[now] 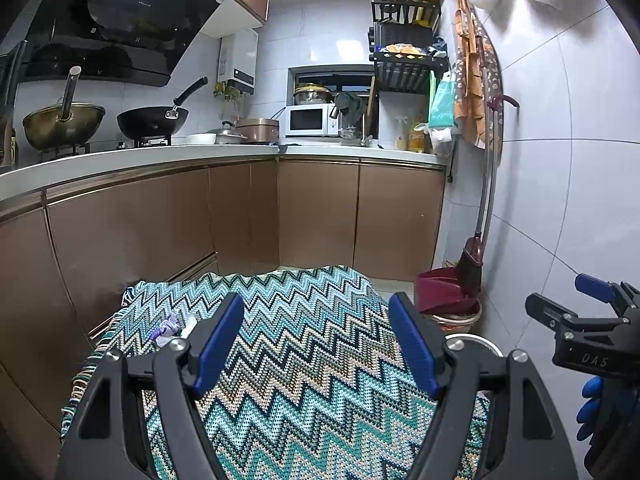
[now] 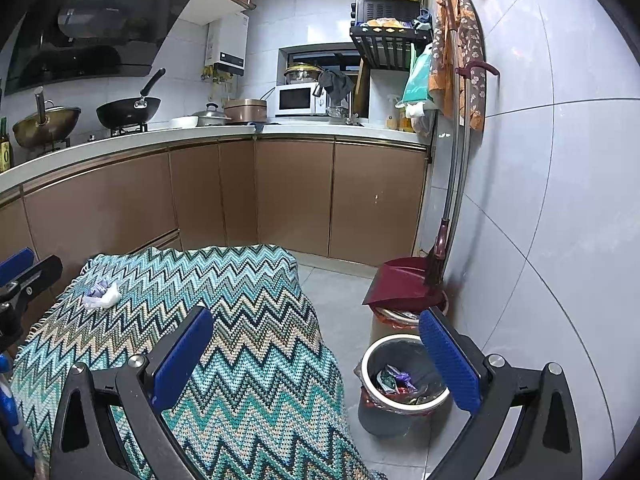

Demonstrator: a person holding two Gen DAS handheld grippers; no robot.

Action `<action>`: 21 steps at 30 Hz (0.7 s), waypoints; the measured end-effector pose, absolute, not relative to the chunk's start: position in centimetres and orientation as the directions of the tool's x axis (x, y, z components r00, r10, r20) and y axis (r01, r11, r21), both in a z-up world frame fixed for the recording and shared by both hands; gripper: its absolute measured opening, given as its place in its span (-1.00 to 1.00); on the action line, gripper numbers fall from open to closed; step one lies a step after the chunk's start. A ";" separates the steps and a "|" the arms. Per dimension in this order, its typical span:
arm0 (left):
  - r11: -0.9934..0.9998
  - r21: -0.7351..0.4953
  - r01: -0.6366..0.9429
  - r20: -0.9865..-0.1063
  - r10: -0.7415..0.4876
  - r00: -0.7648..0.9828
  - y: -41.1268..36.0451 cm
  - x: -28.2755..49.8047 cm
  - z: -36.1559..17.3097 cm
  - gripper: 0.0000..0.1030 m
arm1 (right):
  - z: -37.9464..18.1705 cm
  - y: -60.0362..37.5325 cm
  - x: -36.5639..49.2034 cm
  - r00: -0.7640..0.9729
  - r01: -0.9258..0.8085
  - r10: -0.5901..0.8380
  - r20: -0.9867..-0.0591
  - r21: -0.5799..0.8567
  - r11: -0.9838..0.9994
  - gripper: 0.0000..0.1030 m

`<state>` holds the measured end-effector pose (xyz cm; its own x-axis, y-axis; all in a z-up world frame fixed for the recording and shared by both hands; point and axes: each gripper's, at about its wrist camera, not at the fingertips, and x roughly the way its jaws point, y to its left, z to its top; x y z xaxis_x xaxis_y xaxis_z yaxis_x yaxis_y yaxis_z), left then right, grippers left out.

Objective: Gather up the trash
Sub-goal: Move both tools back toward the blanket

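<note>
Left gripper (image 1: 316, 344), black frame with blue ribbed pads: jaws spread wide, nothing between them, held above the zigzag-knit cloth in teal, blue and beige (image 1: 312, 360) that covers a low table.

Right gripper (image 2: 318, 356), same build: jaws spread wide, empty, held over the cloth's right edge and the floor beside it. It also shows at the right edge of the left wrist view (image 1: 580, 320), gripped by a hand in a blue glove (image 1: 592, 408).

Crumpled trash, white tissue with pale purple wrapper (image 2: 102, 294): lies on the cloth near its far left corner, apart from both grippers; in the left wrist view (image 1: 172, 326) it sits just beyond the left finger.

Round grey waste bin with white rim (image 2: 404, 384): stands on the grey tiled floor just right of the cloth-covered table, holding colourful wrappers.

Dark red dustpan (image 2: 398, 284) with broom (image 2: 440, 248): rests on a second lined bin behind the grey one, against the white tiled wall.

White counter (image 2: 200, 136) over brown cabinets: L-shaped along the far and left walls. Carries a black wok (image 2: 128, 110) and a brass-coloured wok (image 2: 46, 124) on the hob at the left edge, a white microwave (image 2: 298, 100) near the far corner.

Black range hood (image 2: 88, 36): above the hob.
</note>
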<state>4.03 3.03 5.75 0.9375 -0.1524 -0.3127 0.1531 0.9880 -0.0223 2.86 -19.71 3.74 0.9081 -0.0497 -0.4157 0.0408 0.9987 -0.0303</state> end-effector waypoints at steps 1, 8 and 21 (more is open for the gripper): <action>0.988 -0.022 0.155 -0.312 -0.154 0.937 2.9 4.0 5.7 0.42 | 3.7 -19.8 2.9 0.908 0.042 -0.050 -0.416 -0.028 0.999 1.00; 0.982 -0.032 0.184 -0.304 -0.185 0.935 2.5 4.0 5.8 0.42 | 3.2 -20.8 2.8 0.909 0.059 -0.061 -0.412 -0.017 0.998 1.00; 0.980 0.003 0.198 -0.311 -0.188 0.932 2.1 5.2 5.5 0.42 | 2.2 -21.7 4.7 0.898 0.047 -0.032 -0.438 0.025 0.999 1.00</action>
